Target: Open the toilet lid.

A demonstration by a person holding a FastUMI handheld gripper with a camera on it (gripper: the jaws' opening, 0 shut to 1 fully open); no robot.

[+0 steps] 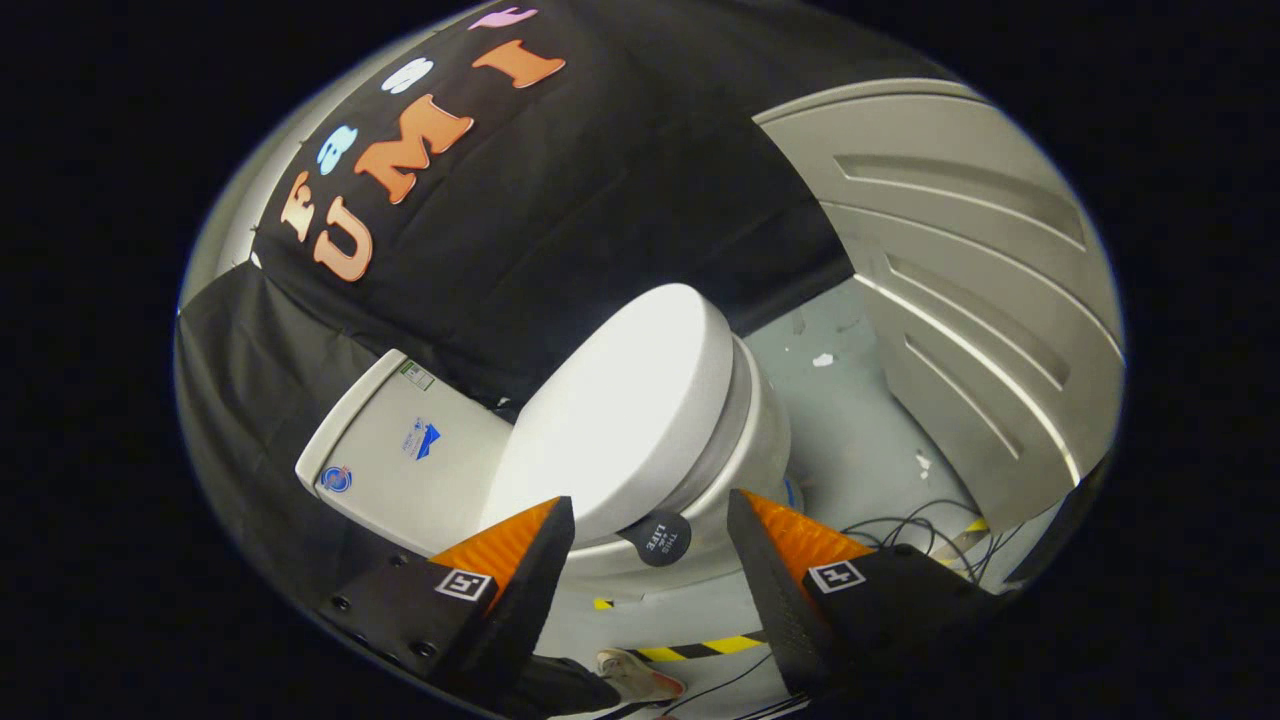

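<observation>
A white toilet stands ahead of me, seen tilted, with its lid point(625, 420) raised off the bowl rim point(700, 500) at an angle. A round black tab point(660, 538) sticks out from the lid's front edge, right between my fingers. My gripper point(650, 520) is open, its orange-and-black fingers point(525, 560) either side of the tab without touching it. The white tank point(400, 455) sits behind the lid against the black cloth.
A silver ribbed panel point(960, 290) rises to the right of the toilet. Grey floor point(850, 420) lies between them, with loose black cables point(920, 530) and yellow-black tape point(700, 648) near the bowl's base. A shoe point(640, 675) shows below my fingers.
</observation>
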